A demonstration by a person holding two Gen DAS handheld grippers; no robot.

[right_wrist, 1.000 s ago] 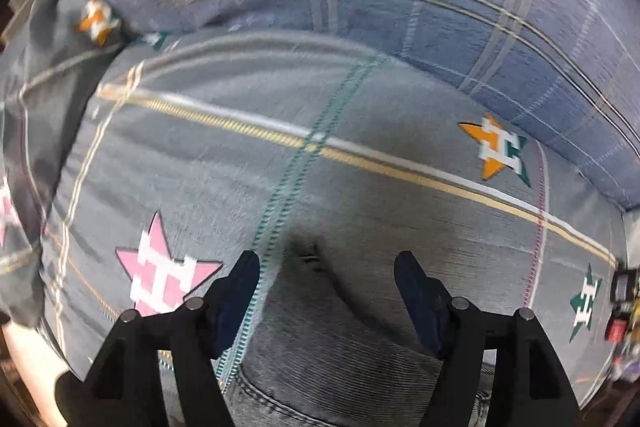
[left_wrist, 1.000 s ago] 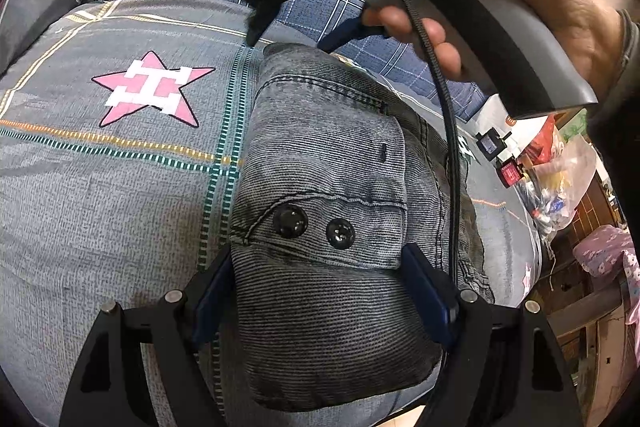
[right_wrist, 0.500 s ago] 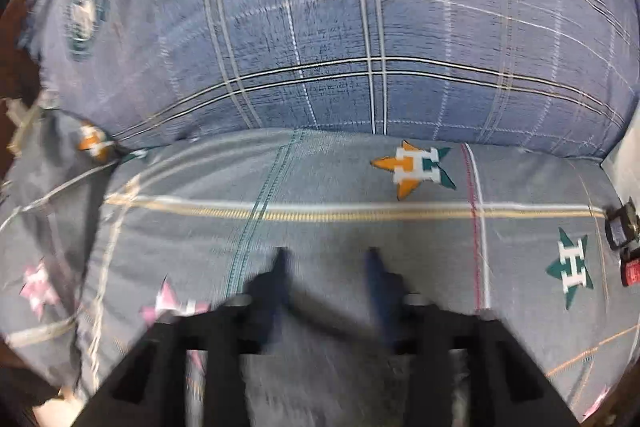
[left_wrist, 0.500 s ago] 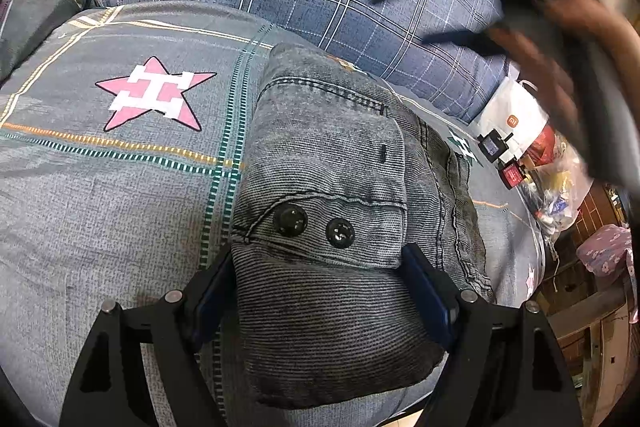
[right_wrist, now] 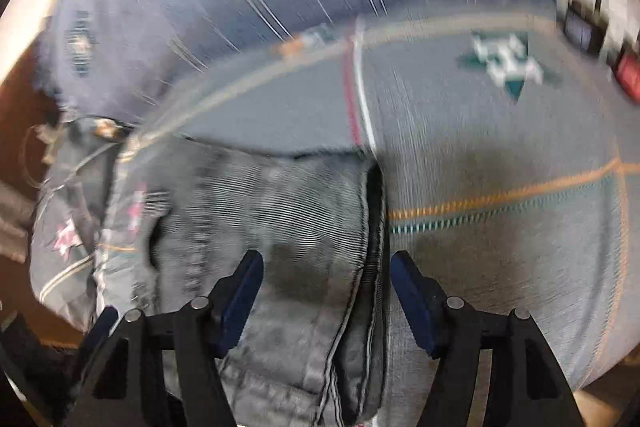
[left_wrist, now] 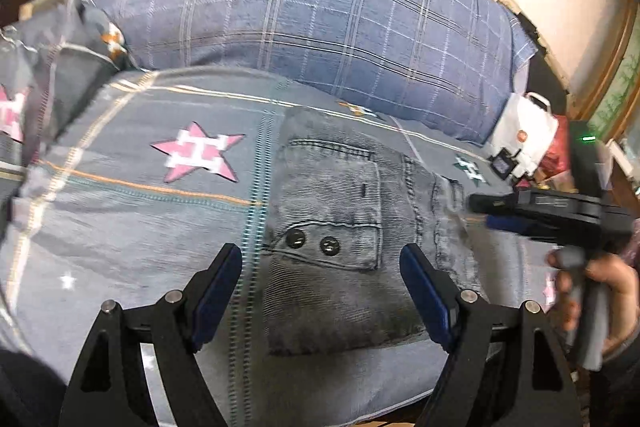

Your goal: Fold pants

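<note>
The grey denim pants (left_wrist: 340, 227) lie folded in a compact bundle on the bed, back pocket with two dark buttons facing up. My left gripper (left_wrist: 320, 267) is open and empty, held just above the bundle's near end. My right gripper (right_wrist: 326, 275) is open and empty, low over the bundle's right edge (right_wrist: 372, 227). In the left wrist view the right gripper (left_wrist: 512, 215) comes in from the right, beside the pants (right_wrist: 280, 219).
The bed sheet (left_wrist: 140, 227) is grey with star prints. A blue plaid pillow (left_wrist: 320, 7) lies at the back. A white bag (left_wrist: 524, 135) and small items stand past the bed's right side. The bed's front edge is close below.
My left gripper has pulled back off the bundle, which now lies flatter. My right gripper swung from above the far end around to the bundle's right side, still moving.
</note>
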